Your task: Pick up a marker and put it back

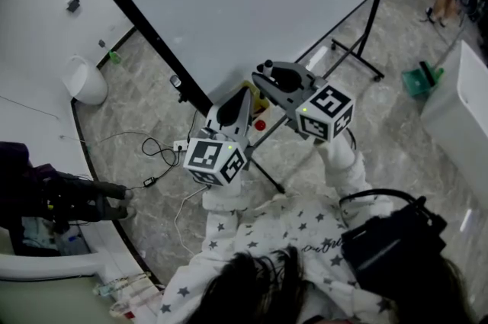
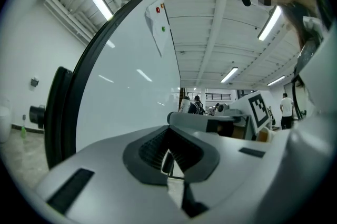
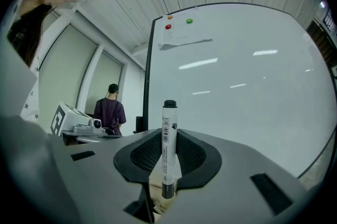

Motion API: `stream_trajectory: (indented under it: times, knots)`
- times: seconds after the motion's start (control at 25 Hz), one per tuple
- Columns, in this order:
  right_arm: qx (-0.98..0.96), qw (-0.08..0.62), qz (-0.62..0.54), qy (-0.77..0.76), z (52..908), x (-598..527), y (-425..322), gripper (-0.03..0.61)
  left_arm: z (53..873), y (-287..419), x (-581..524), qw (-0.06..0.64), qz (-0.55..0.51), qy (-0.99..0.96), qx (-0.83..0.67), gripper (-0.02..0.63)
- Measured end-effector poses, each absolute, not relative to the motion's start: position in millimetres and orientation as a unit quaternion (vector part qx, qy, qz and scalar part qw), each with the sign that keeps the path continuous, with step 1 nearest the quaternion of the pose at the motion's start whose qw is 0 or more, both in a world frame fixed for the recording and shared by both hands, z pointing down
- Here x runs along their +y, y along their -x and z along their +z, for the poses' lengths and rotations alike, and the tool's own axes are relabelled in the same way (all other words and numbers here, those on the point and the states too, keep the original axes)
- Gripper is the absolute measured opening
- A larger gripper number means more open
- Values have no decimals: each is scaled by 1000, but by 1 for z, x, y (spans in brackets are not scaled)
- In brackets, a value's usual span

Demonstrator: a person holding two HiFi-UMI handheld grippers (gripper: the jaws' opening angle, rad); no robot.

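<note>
While I keep both tools level before it, the whiteboard (image 3: pixel 237 86) fills the bkgd, its lower edge just ahead in the head view. R gripper (image 3: pixel 167 165): pads pinching the marker (image 3: pixel 168 144) upright, cap end standing clear above them. L gripper (image 2: pixel 169 164): jaws a narrow gap apart, nothing btwn them, beside the R one. Risk, as I judge it: a knock of the cap against the board's edge when I put it back could lever the marker round or drop it. Easing the pinch too early would do the same.
</note>
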State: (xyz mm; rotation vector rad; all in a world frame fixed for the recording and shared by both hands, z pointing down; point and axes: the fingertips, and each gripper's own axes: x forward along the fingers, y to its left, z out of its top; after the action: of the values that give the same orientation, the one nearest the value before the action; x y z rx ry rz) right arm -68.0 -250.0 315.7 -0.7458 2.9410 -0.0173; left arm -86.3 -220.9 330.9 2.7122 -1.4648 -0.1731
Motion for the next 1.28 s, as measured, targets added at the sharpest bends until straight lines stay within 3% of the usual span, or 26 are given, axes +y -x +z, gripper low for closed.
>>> stream_trajectory:
  times: [0.84,1.28]
  knots:
    - [973,3,-76,220,407,-286,94,77,377,90,-231,67,-31,-869,-490,2]
    - [971,-21,-59,230,433,-293,99,77,388,92,-234,80,-25,-866,-494,2]
